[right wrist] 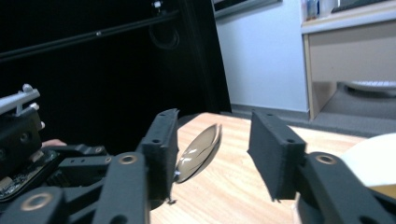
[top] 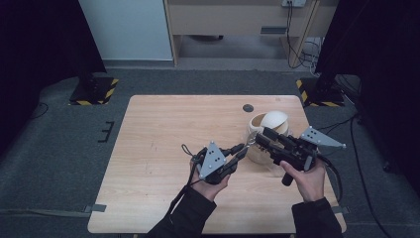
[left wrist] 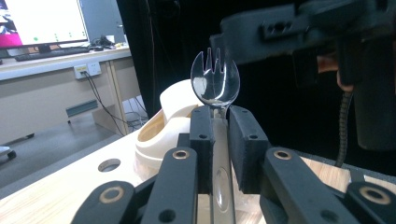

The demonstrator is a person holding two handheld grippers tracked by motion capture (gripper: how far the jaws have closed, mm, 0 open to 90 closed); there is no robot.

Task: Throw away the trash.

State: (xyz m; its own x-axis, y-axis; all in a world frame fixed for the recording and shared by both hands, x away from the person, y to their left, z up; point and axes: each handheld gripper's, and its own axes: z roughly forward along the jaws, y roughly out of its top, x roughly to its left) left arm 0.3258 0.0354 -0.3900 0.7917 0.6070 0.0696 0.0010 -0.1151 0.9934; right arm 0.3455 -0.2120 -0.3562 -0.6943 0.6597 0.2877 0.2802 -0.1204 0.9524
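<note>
Currently your left gripper (left wrist: 215,122) clamps the clear plastic spork (left wrist: 215,82) by its handle, head presented forward; your right gripper (right wrist: 212,154) gapes around that head, empty, apparently positioned for handover.

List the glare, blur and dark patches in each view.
High view: even light on the table, black curtains unreadable at both sides. Left gripper view: bright glints on the clear spork, the right gripper blurred and dark up close, the monitor washed out. Right gripper view: the spork's bowl reflects light, background black at left.
</note>
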